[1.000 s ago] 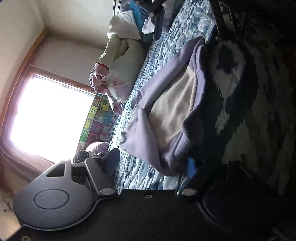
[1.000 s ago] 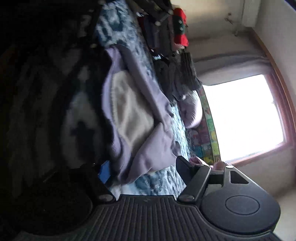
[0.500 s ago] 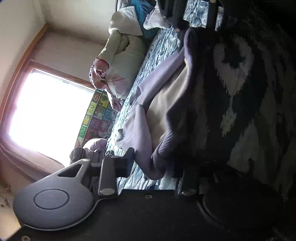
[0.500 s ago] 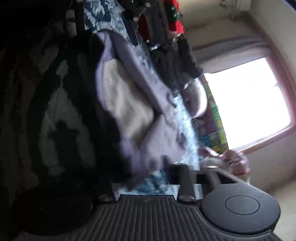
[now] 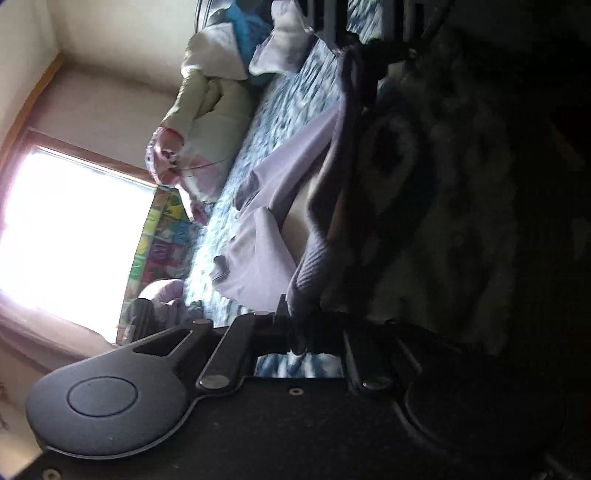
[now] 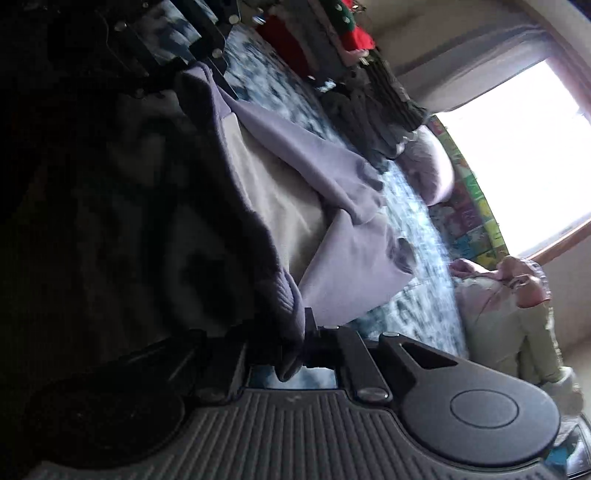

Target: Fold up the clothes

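**Both grippers clamped on the ribbed hem of a lavender sweatshirt**

The sweatshirt [image 5: 266, 229] lies on a bed with a blue-and-white mottled bedspread [image 5: 280, 110]. Its outer cloth is smooth, matte lavender; the inside shows as a pale cream fleece panel, and the hem is a thicker band of fine ribbing. The left gripper [image 5: 299, 328], hard black plastic with a round disc housing at 8 o'clock, has its jaws clenched on that ribbed band at one corner. The right gripper [image 6: 295, 343], with a grooved black body, is likewise clenched on a ribbed fold of the hem, which bulges out between its fingers. From both grips the cloth rises in a soft ridge towards 12 o'clock.

A dark knit garment [image 5: 461, 206] with pale blotched patterning, coarse in texture, fills the shadowed side of each view beside the sweatshirt.

Only the left view shows a pale quilted jacket [image 5: 210, 110] with pink cuffs heaped at 11 o'clock. In the right view that jacket sits at 4 o'clock, and this view alone shows red clothing [image 6: 354, 33] and dark grey garments [image 6: 376, 107] piled at 1 o'clock. Both views show the bright window [image 6: 517, 147] and a colourful patchwork panel [image 5: 162, 243] below it.
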